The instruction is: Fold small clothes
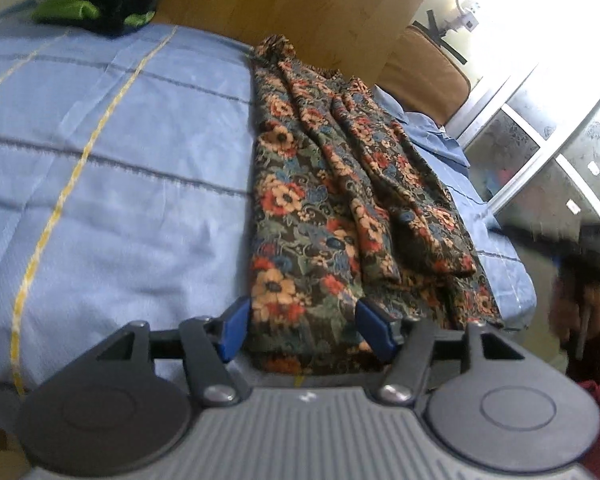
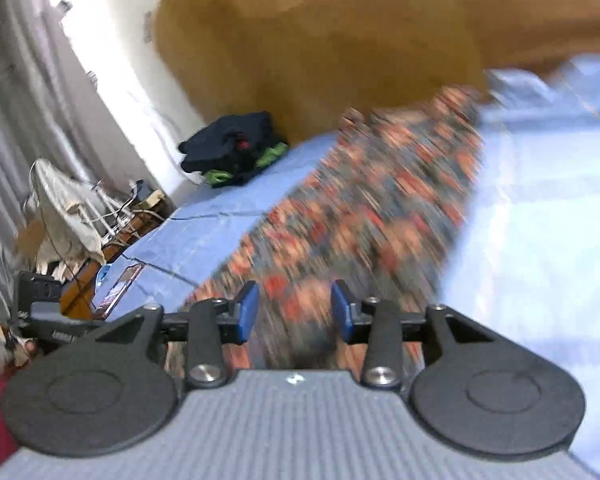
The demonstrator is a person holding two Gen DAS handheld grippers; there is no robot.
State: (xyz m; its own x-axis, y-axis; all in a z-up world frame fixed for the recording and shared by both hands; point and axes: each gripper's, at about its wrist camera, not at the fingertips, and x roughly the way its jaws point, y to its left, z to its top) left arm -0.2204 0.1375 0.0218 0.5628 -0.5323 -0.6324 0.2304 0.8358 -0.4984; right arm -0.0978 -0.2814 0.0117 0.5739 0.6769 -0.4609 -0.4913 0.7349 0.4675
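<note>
A floral garment (image 1: 340, 208) lies folded into a long strip on the blue bedsheet (image 1: 120, 160), running toward the wooden headboard (image 1: 300, 0). The left gripper (image 1: 304, 330) tilts down over its near end, jaws apart and gripping nothing. The right gripper (image 2: 294, 314) is also open and empty above the blurred cloth, seemingly not touching it. Bare sheet spreads beside the strip; dark folded clothes (image 2: 232, 148) sit well apart.

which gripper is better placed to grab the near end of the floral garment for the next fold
Left, probably. The left gripper hangs open right over the near edge of the long, folded floral fabric garment on the blue bedsheet. The right gripper is open above it too, but its view is blurred.
</note>
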